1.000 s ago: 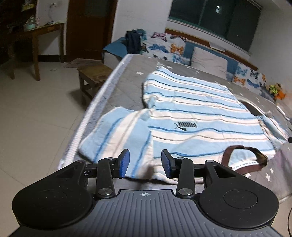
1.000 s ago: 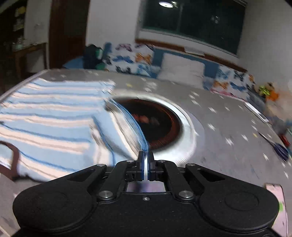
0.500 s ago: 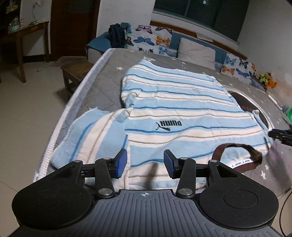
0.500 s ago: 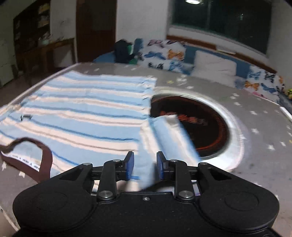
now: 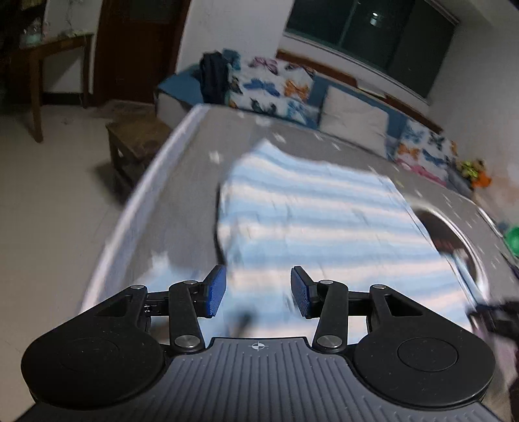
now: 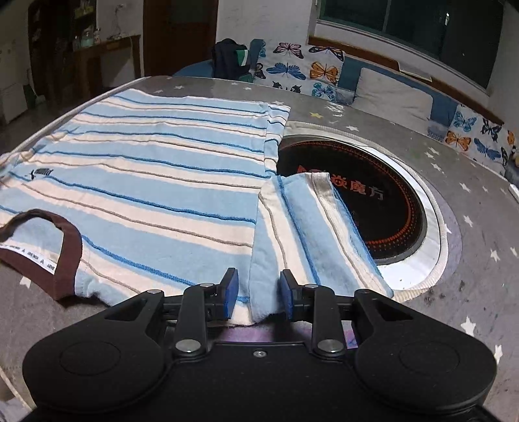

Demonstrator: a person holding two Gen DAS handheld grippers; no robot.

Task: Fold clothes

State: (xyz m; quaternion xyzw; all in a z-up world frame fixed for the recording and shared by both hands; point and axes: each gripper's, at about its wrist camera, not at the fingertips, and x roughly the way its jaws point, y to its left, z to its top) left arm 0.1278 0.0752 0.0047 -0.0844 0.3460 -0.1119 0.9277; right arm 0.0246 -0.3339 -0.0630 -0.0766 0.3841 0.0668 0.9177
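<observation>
A blue-and-cream striped shirt (image 6: 155,181) lies spread flat on a grey star-printed table cover (image 6: 460,311), its brown collar (image 6: 61,256) at the near left and its hem toward the far side. The right sleeve (image 6: 311,233) lies turned out to the right of the body, and its far end overlaps the rim of a round black hot plate (image 6: 382,207) set into the table. The right gripper (image 6: 256,292) hangs low over the near edge of the shirt where that sleeve joins the body; its jaws stand partly apart with the cloth edge between the blue pads (image 6: 231,292), but the pads are not pressed on the cloth and hold nothing. In the left wrist view the picture is blurred by motion. The left gripper (image 5: 258,292) stands wide open above the near left part of the shirt (image 5: 324,227) and grips nothing. A wooden stool (image 5: 136,142) stands on the floor left of the table. A bench with butterfly-print cushions (image 6: 292,68) runs along the far wall under a dark window (image 6: 405,19).
</observation>
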